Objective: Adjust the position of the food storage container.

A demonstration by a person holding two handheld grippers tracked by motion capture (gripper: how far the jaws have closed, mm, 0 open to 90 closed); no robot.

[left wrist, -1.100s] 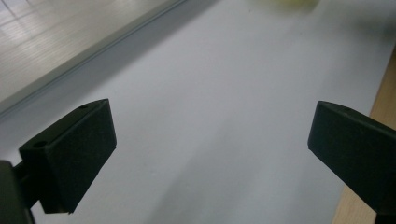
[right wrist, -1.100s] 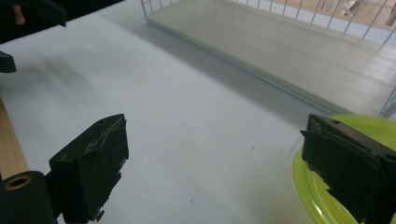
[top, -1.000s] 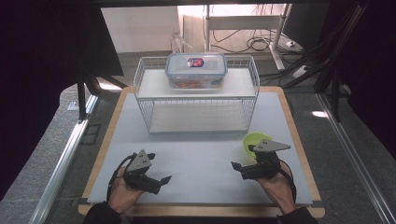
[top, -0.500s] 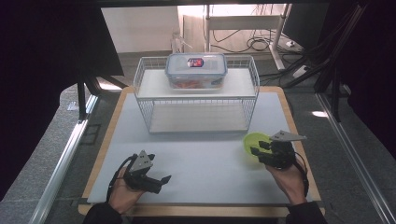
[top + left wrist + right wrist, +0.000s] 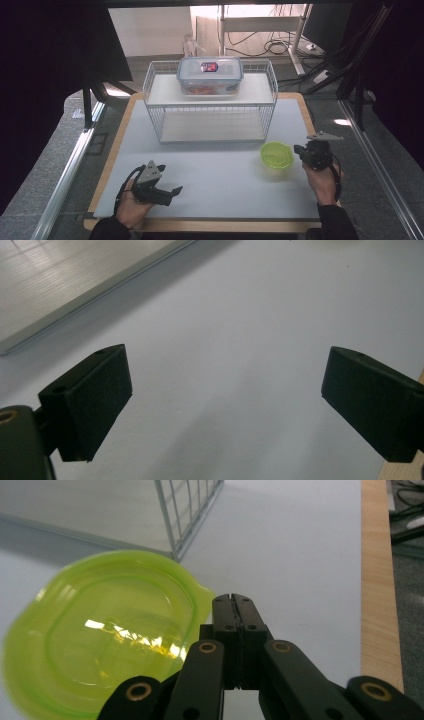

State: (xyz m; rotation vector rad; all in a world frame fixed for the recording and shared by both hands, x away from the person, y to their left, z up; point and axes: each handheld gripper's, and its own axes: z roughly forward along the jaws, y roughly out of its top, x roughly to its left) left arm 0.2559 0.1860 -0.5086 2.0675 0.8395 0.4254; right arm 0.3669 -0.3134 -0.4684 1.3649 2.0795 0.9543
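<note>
Since a second ago our right hand-held gripper (image 5: 306, 150) has slid from over the green bowl (image 5: 277, 154) out to its right side, and its jaws have just been closing; they now meet with nothing between them. In the right gripper view the closed tips sit just beside the bowl's small rim tab, apparently not on it. The left hand-held gripper (image 5: 170, 192) hasn't shifted.

The bowl sits on the white desk (image 5: 225, 175), right of centre, in front of the wire rack's (image 5: 210, 107) right corner. A lidded container (image 5: 210, 75) rests on the rack's top shelf.

Our read: we're lining up on the bowl. To do it well, we reopen, come in low at the tab, and close on the rim wall only. The plastic looks thin and slippery, so a shallow bite could skid it.

Pose: the right hand is near the desk's right edge, gripper pointing left at the bowl. The left rests near the front edge, jaws wide apart and empty, aimed right across bare desk.
</note>
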